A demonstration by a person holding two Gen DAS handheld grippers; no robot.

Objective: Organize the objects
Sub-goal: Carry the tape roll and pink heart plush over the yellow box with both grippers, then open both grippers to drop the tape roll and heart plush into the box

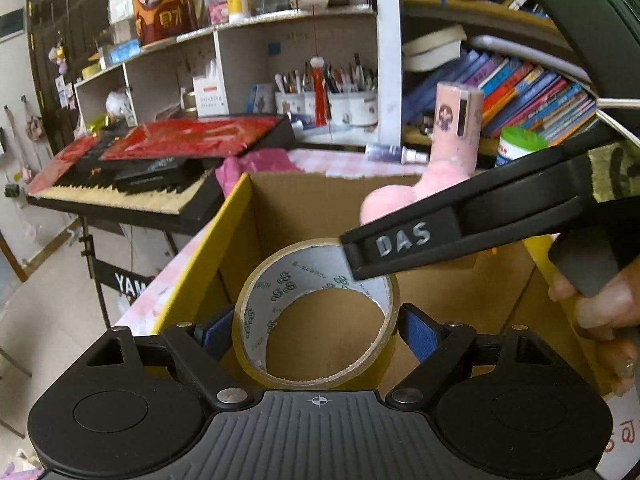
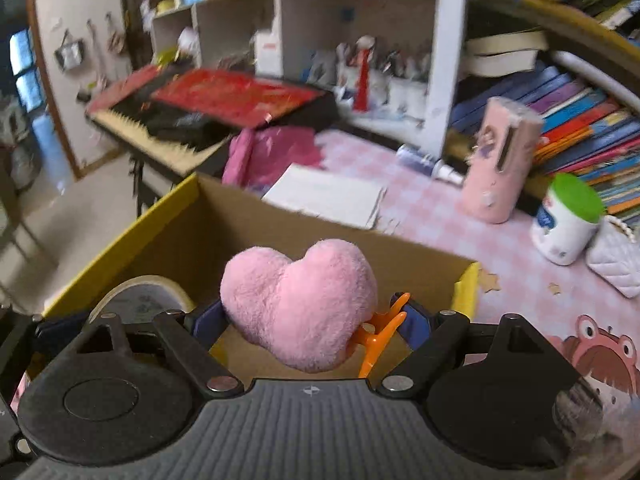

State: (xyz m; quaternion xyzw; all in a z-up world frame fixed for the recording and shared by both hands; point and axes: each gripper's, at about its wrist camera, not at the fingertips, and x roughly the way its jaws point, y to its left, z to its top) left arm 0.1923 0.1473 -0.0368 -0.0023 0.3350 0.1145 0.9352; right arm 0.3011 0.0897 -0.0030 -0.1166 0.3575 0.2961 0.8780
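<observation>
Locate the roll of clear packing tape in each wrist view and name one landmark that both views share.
Left wrist view: the roll of clear packing tape sits low centre, between the left gripper fingers, above the open brown cardboard box.
Right wrist view: the tape shows only partly at lower left, beside the fluffy pink heart-shaped clip.
Shared landmark: the pink cylindrical case standing before the books.

room — white shelf unit [image 1: 256,52] as landmark; keyboard [image 1: 132,184] left of it; bookshelf [image 1: 520,92] right; tiled floor [image 1: 44,280] below-left — daylit
</observation>
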